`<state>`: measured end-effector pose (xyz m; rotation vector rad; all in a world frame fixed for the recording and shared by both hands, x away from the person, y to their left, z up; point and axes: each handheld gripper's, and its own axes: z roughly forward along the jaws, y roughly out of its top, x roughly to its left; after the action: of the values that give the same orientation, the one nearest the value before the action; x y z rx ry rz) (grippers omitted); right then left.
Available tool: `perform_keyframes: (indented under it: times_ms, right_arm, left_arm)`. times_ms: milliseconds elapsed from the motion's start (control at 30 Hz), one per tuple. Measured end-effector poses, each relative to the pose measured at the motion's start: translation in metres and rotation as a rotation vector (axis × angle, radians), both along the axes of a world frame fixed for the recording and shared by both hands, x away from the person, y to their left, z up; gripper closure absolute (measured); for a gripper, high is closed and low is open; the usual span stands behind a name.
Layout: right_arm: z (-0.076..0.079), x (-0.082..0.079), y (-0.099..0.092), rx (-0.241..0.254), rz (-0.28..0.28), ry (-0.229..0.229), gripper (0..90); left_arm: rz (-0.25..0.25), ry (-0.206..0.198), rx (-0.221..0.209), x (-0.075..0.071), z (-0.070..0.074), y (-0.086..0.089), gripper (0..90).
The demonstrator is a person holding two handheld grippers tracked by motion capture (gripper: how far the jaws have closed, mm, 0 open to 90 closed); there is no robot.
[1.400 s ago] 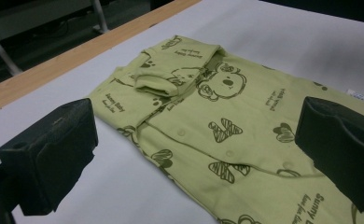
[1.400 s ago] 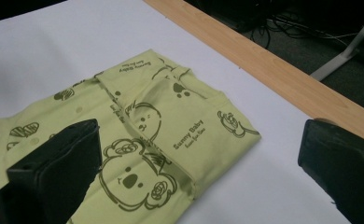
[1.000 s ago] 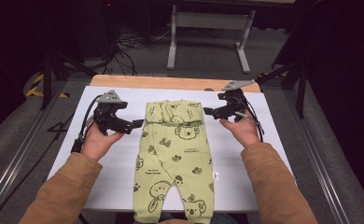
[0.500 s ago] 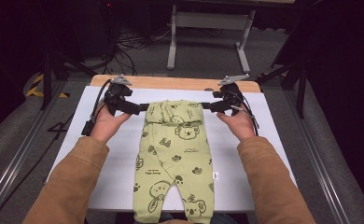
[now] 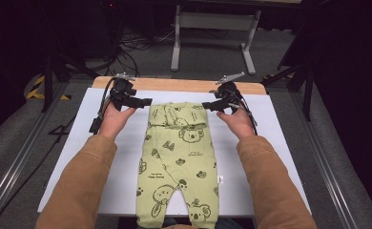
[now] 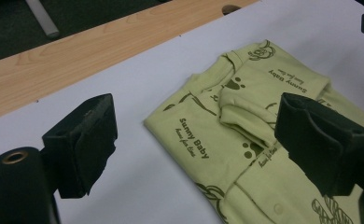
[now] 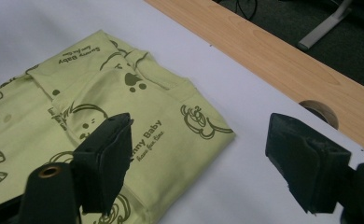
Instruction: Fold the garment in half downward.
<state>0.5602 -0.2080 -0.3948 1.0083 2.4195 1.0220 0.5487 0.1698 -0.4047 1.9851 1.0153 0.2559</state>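
A light green baby romper point(image 5: 179, 157) with koala prints lies flat on the white table top point(image 5: 270, 138), its upper part folded down on itself. My left gripper point(image 5: 148, 101) points at the fold's upper left corner point(image 6: 171, 123). Its jaws have just been closing but stand open point(image 6: 201, 109), the cloth's corner lying below and between them, untouched. My right gripper point(image 5: 205, 106) points at the upper right corner point(image 7: 217, 133). Its jaws have also closed a little and stand open point(image 7: 201, 126) over that corner, apart from the cloth.
A wooden strip point(image 5: 174, 85) runs along the table's far edge, with a round hole point(image 7: 320, 112) in it. Beyond it stand a grey table frame point(image 5: 212, 24) and cables on the floor. Bare white surface lies on both sides of the romper.
Both hands have moved away from the person, from beside the romper's middle up to its folded top corners. Both pairs of jaws look slightly narrower.
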Motion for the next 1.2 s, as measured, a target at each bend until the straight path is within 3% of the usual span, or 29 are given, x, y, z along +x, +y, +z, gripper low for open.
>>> perform_keyframes:
  times_ms: [67, 167, 233, 400, 567, 833, 1000, 1200]
  right_arm:
    - [-0.001, 0.002, 0.002, 0.011, -0.006, 0.005, 26.0]
    - [-0.004, 0.005, 0.005, 0.011, -0.018, 0.008, 27.8]
    - [-0.006, 0.007, 0.007, -0.009, -0.029, 0.004, 28.6]
    - [-0.013, 0.012, 0.007, -0.021, -0.059, 0.023, 28.8]
    - [-0.021, 0.017, 0.007, -0.026, -0.081, 0.038, 29.3]
    - [-0.032, 0.027, 0.003, -0.024, -0.078, 0.043, 36.6]
    - [-0.045, 0.037, 0.001, -0.013, -0.100, 0.078, 38.4]
    - [-0.055, 0.042, 0.005, -0.009, -0.119, 0.095, 45.3]
  left_arm:
    - [0.002, 0.018, -0.022, 0.005, -0.004, 0.001, 15.1]
    - [0.015, 0.038, 0.002, 0.009, -0.008, 0.000, 16.7]
    - [0.029, 0.041, 0.011, 0.011, -0.010, -0.001, 18.2]
    - [0.063, 0.041, -0.013, 0.013, -0.015, -0.005, 21.6]
    - [0.067, 0.036, 0.031, 0.015, -0.021, -0.014, 23.1]
    - [0.067, 0.072, 0.035, 0.026, -0.037, -0.018, 25.2]
    - [0.089, 0.098, 0.093, 0.031, -0.052, -0.023, 30.8]
    - [0.155, 0.126, 0.140, 0.036, -0.062, -0.028, 38.8]
